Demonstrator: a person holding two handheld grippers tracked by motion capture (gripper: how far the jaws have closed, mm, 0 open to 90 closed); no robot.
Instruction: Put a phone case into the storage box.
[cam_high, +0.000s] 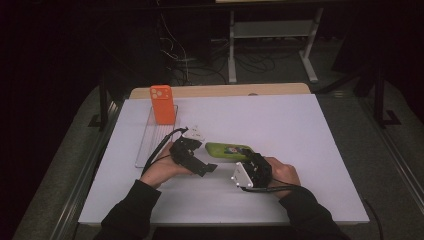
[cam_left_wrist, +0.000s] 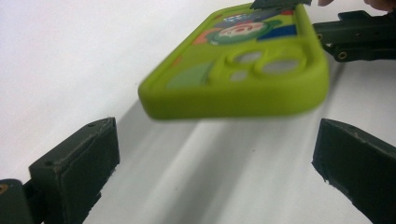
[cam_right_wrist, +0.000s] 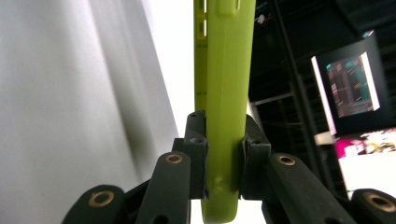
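A white table (cam_high: 280, 125) takes up most of the high view, with a strip of bare wood showing along its far edge. On its left part lies a clear tray (cam_high: 150, 142), long and shallow. An orange phone case (cam_high: 162, 104) stands upright at the tray's far end, camera cut-outs at the top; the rest of the tray holds nothing that can be made out.

Near the middle of the table is the green phone case (cam_high: 229, 150), with a colourful printed picture on its back. It is lifted clear of the surface: the left gripper view shows it (cam_left_wrist: 243, 77) hovering above its own shadow, lens holes turned up.

The right gripper (cam_high: 253, 162) is clenched on one end of this case; in the right gripper view its two black pads (cam_right_wrist: 197, 140) press the green phone case's (cam_right_wrist: 226, 84) faces from both sides.

The left gripper (cam_high: 210, 167) is released. Its jaws stand wide apart, below and to either side of the case's near end, touching nothing, and the case hangs just beyond them.
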